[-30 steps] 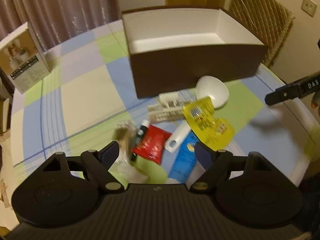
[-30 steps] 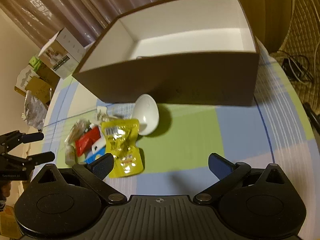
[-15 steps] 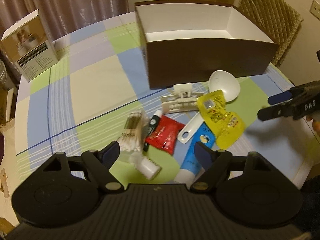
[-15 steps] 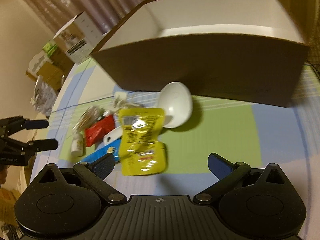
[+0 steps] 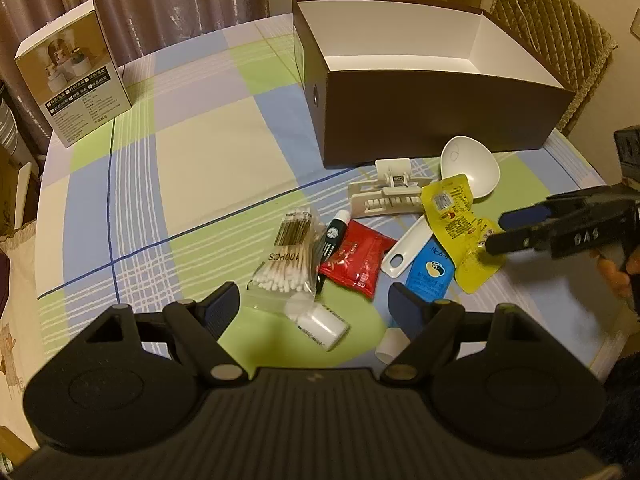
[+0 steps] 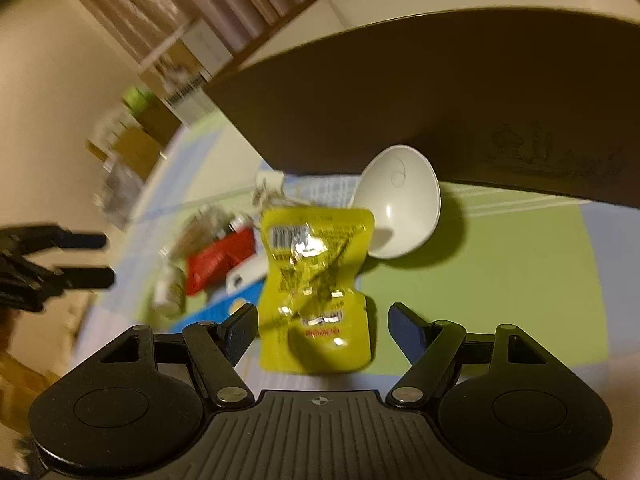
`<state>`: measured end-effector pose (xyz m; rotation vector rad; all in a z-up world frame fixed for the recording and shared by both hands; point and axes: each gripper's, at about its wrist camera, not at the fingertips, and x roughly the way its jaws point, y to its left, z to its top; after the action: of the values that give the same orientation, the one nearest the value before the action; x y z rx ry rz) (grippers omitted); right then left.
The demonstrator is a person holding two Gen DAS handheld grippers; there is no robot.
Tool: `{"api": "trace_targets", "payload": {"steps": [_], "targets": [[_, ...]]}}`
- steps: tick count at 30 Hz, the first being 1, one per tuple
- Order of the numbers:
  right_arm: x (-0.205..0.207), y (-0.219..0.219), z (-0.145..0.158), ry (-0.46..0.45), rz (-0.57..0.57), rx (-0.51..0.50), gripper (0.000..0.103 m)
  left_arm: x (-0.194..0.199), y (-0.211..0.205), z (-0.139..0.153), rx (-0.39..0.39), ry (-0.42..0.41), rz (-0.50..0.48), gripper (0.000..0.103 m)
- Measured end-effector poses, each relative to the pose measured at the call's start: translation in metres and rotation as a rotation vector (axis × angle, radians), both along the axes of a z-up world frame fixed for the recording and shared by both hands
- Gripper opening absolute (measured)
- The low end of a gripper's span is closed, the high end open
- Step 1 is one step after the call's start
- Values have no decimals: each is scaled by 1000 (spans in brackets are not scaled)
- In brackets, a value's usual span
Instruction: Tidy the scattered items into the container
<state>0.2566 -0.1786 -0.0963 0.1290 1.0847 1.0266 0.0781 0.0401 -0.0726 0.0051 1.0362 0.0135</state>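
Left gripper point(image 5: 312, 304) is hovering wide open, empty, over a crinkly bag of cotton swabs point(image 5: 286, 256) and a red sachet point(image 5: 356, 258); the brown cardboard box point(image 5: 432, 120) is standing beyond the pile on the checked tablecloth point(image 5: 180, 168).

Right gripper point(image 6: 322, 326) is gaping wide, its fingers straddling the glossy yellow pouch point(image 6: 316, 284) without clamping it; a smooth white scoop point(image 6: 400, 200) is lying just before the box wall point(image 6: 440, 100).

Dim, warm yellowish indoor light; fisheye bending at edges; right wrist view motion-blurred, left wrist view sharp.

Both grippers point(image 5: 312, 306) point(image 6: 322, 322) seemingly agape, empty
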Motion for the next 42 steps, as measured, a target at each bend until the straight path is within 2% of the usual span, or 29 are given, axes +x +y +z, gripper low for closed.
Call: {"api": "trace_targets", "payload": {"steps": [1, 2, 3, 4, 9, 15, 16, 17, 18, 21, 26, 33, 39, 42], "targets": [[4, -2, -4, 25, 8, 37, 78, 0, 0, 0, 1, 1, -1, 78], [8, -6, -8, 57, 14, 68, 65, 0, 0, 0, 0, 1, -1, 78], [12, -7, -11, 96, 18, 83, 48, 0, 0, 0, 0, 1, -2, 78], [15, -9, -14, 140, 20, 98, 45, 0, 0, 0, 0, 1, -2, 78], [17, -33, -32, 328, -27, 217, 45, -3, 0, 1, 0, -2, 2, 78], [22, -46, -42, 445, -97, 322, 45, -4, -1, 2, 3, 0, 3, 78], [24, -44, -42, 451, -97, 321, 44, -4, -3, 3, 4, 0, 0, 78], [25, -41, -42, 454, -95, 305, 38, -4, -4, 3, 5, 1, -1, 78], [26, -37, -43, 462, -86, 276, 18, -5, -5, 3, 3, 0, -2, 78], [25, -33, -49, 496, -75, 248, 10, -6, -11, 4, -4, -2, -14, 78], [22, -44, -44, 519, -119, 304, 5, -9, -23, -1, -21, 8, -46, 76], [23, -71, -15, 483, -180, 334, 2, -6, -45, -15, -55, 34, -127, 70], [13, -99, 5, 432, -235, 316, 2, 6, -63, -28, -51, 50, -209, 70], [8, -106, 10, 406, -259, 267, 3, 15, -70, -38, -43, 73, -246, 65]]}}
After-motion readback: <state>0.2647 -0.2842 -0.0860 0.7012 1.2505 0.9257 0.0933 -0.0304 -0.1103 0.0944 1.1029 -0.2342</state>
